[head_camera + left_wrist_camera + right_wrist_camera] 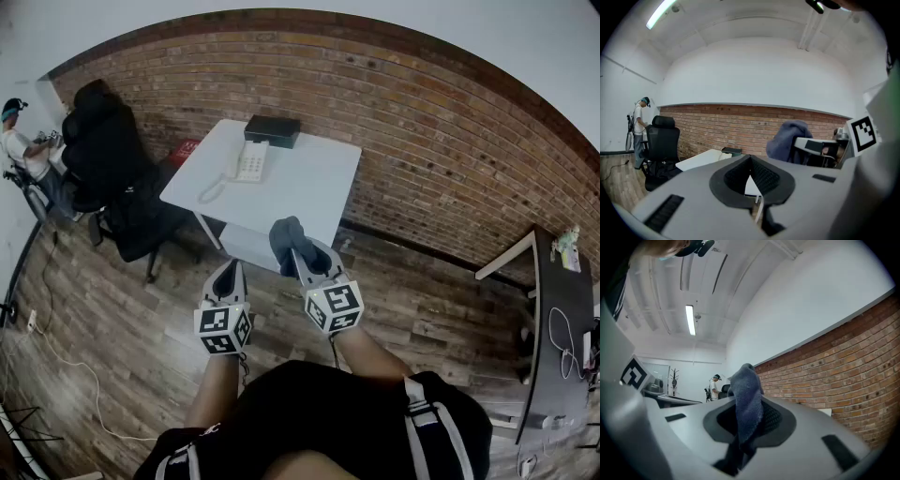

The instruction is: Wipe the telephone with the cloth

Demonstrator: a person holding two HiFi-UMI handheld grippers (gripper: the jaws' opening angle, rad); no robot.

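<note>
Blue-grey cloth is clamped between the jaws of the right tool, and a bunched fold of it is seen rising past the pads in the right gripper view. The left tool is held just beside it at 9 o'clock; its jaws are drawn together at the tips and nothing is carried between them. Both tools are raised over the wooden floor, well apart from the white counter, which is found at 12 o'clock from them.

The white telephone is laid on the counter towards its far edge, at about 11 o'clock from the counter's middle, with its handset in the cradle. Its cord is looped out at 7 o'clock. A black box is set just beyond the telephone at 1 o'clock. A black chair is placed at 9 o'clock from the counter, and a person is seen farther off that way. A brick wall is seen behind the counter.
</note>
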